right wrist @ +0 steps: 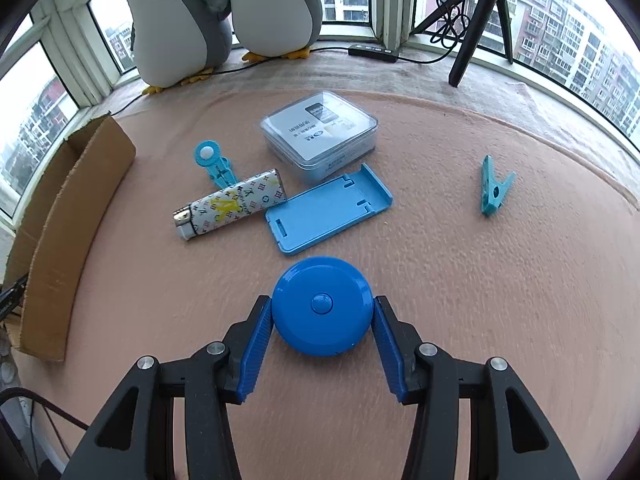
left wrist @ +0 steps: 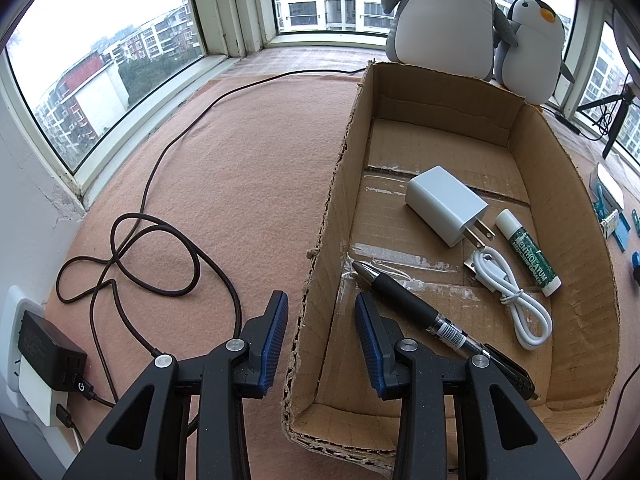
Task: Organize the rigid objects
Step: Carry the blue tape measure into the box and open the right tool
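round blue disc [right wrist: 321, 306] flat on pink cloth; lighter [right wrist: 230, 210], blue holder [right wrist: 328, 209], clear case [right wrist: 319, 134] beyond.

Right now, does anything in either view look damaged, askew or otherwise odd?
Yes. The cardboard box has ragged, torn top edges, and old tape is peeling off its floor. The left gripper straddles the box's near wall, one finger outside and one inside. The pen lies diagonally, partly under that gripper.

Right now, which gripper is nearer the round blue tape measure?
Right. The right gripper has its jaws around the round blue tape measure, pads against its sides. The left gripper straddles the near-left wall of the cardboard box, where the tape measure is not seen.
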A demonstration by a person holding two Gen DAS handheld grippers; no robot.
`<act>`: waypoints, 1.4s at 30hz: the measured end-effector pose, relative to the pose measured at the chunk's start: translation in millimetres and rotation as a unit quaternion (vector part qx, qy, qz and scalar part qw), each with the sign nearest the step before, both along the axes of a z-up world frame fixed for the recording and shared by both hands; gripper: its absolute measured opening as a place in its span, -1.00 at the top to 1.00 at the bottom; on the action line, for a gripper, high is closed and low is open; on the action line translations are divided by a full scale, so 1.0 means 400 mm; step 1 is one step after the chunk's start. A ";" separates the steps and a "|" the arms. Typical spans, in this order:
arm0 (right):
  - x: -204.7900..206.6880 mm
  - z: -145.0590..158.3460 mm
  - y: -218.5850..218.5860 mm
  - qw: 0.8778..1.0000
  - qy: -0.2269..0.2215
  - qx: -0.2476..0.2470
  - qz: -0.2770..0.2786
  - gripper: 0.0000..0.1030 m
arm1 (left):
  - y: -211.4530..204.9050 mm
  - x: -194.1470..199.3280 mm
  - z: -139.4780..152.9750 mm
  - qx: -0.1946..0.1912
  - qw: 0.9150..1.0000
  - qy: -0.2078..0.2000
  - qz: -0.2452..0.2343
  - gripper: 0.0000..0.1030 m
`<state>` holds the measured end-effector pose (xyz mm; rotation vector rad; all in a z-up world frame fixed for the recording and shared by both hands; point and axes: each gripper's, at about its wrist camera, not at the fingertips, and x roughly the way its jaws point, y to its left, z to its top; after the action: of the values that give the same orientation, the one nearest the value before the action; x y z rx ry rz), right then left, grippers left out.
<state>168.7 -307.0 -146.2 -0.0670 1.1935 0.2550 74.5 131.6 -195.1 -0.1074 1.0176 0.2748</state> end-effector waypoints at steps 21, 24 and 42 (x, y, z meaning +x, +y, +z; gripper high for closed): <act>-0.036 0.226 0.370 0.982 -0.078 0.070 0.159 0.11 | -0.003 0.003 0.000 -0.001 1.000 0.000 0.001 0.26; -0.022 0.232 0.432 0.978 -0.084 0.071 0.178 0.11 | -0.002 0.004 0.001 -0.003 1.000 -0.001 0.001 0.26; 0.074 0.121 0.685 0.970 -0.055 0.018 0.238 0.10 | 0.004 0.007 0.000 -0.007 1.000 -0.003 0.001 0.25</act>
<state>198.3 -33.2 -97.9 -0.3340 1.0488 0.6847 77.3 133.3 -194.9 -0.1208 1.0145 0.2686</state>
